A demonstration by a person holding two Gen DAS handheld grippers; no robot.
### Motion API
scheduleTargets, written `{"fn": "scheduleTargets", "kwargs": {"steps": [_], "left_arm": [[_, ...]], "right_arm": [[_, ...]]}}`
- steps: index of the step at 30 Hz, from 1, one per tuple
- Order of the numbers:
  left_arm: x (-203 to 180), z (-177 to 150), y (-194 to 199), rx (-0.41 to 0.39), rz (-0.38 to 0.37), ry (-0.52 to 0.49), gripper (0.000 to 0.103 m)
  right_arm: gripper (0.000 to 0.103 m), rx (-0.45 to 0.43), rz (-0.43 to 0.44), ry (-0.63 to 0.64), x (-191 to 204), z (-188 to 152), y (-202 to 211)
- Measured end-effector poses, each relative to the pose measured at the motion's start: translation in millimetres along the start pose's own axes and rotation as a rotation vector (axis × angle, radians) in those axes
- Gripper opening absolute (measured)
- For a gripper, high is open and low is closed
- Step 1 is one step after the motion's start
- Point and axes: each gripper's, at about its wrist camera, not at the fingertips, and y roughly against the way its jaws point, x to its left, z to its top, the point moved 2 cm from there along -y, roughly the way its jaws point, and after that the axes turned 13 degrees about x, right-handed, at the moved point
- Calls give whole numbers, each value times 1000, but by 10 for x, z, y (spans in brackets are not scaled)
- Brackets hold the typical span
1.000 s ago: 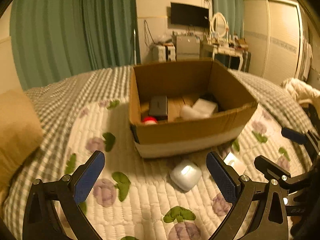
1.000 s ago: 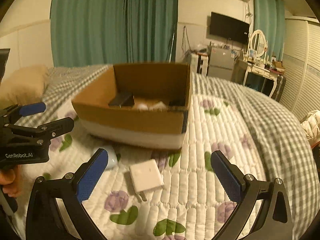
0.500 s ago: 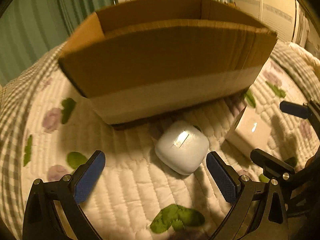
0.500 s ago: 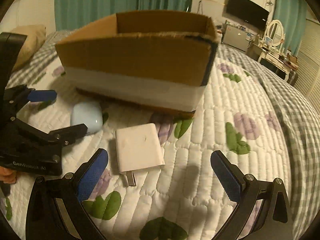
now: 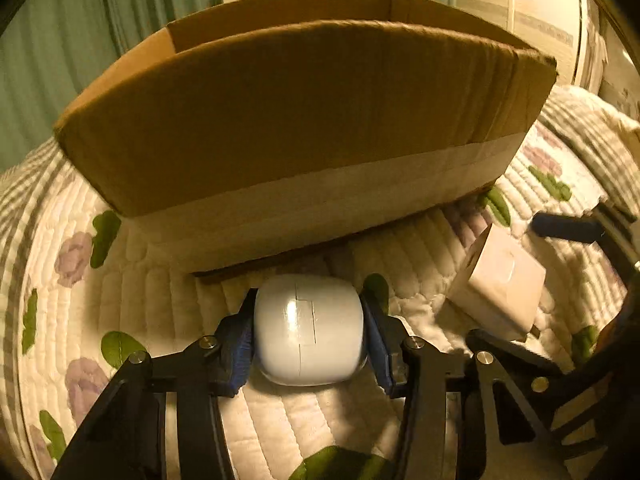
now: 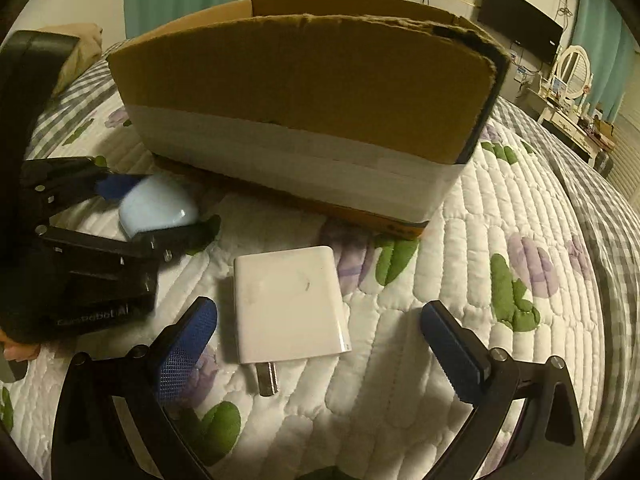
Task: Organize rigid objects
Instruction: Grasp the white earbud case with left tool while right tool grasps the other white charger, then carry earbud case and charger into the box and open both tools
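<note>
My left gripper [image 5: 308,328] is shut on a white rounded earbud case [image 5: 309,330] that rests on the quilt, just in front of the cardboard box [image 5: 304,120]. The case also shows in the right wrist view [image 6: 158,208], between the left gripper's fingers [image 6: 116,188]. My right gripper [image 6: 316,344] is open, low over the quilt, with a white square charger plug [image 6: 290,304] lying flat between its fingers. The charger also shows in the left wrist view [image 5: 500,280]. The box [image 6: 304,92] stands behind both.
The bed has a white quilt with flower print [image 6: 520,264] and a checked blanket [image 6: 600,184] at the right. A tan pillow [image 6: 80,48] lies at the far left. A dresser with mirror [image 6: 572,80] and a wall TV [image 6: 520,20] stand beyond.
Both grippers have come down and forward toward the box. My left gripper has closed on the earbud case. My right gripper has moved in around the charger and stays open.
</note>
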Motion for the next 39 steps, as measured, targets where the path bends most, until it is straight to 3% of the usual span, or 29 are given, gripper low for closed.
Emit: {"fn": "scheduleTargets", "kwargs": {"steps": [2, 4, 5, 23, 29, 39], "left_arm": [[27, -31, 27, -3, -12, 24, 49], [60, -60, 51, -5, -8, 33, 49], [66, -85, 77, -8, 0, 36, 49], [268, -458, 586, -50, 4, 84, 49], [27, -576, 772, -77, 3, 87, 49], [88, -673, 1284, -169, -6, 117, 49]], "right_arm": [[94, -6, 16, 5, 25, 8, -26], [75, 3, 8, 3, 44, 21, -84], [49, -1, -3, -2, 42, 18, -84], [50, 6, 38, -154, 180, -311, 294], [50, -16, 31, -156, 296, -473, 521], [50, -101, -19, -145, 453, -633, 1064]]}}
